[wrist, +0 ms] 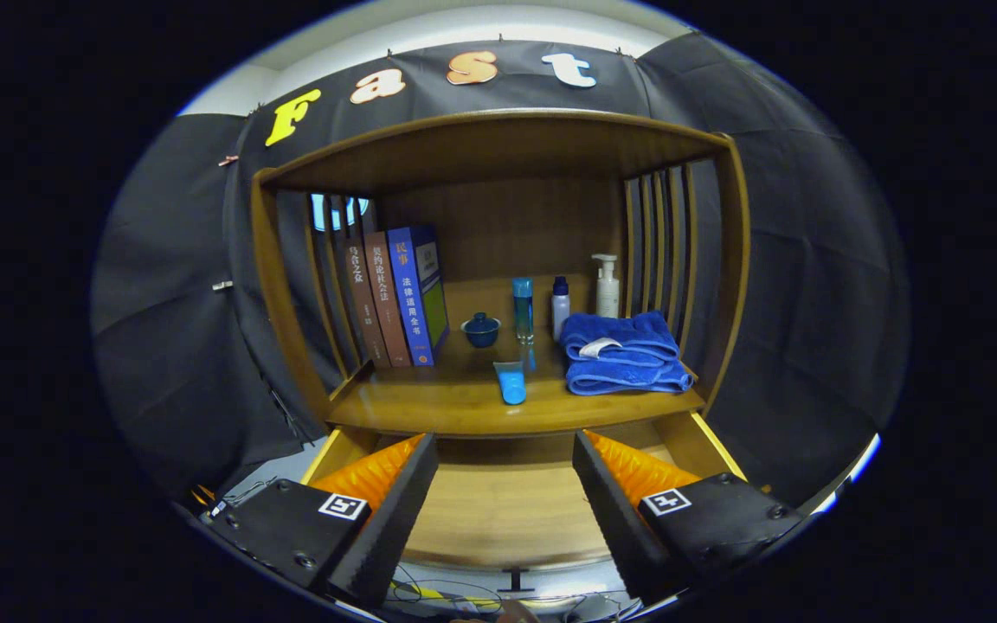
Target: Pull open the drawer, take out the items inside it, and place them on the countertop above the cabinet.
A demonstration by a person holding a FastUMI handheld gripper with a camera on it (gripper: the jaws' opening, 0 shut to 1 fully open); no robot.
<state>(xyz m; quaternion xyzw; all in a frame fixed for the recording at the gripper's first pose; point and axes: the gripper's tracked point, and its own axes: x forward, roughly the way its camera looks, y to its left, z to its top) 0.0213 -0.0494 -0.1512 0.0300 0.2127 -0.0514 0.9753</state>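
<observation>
Gripper view is giving me the hand-held gripper [505, 510] nearest, its 2 ridged fingers spread wide and gripping nothing. Between and just beyond them the drawer [511, 510] is sitting pulled out, and I am seeing only its smooth, bare wooden floor, so I am judging the opening done and the emptying finished or nearly so; the front corners are hiding behind the fingers. Above it the surface [429, 402] of the cabinet, a glossy honey-coloured board, is carrying a soft blue tube [511, 383] lying flat at the front edge. Further back I am making out folded plush blue towels [624, 353], a small round blue lidded cup [481, 330], a tall clear blue bottle [523, 309], 2 pale plastic bottles and 3 upright books [395, 294].
</observation>
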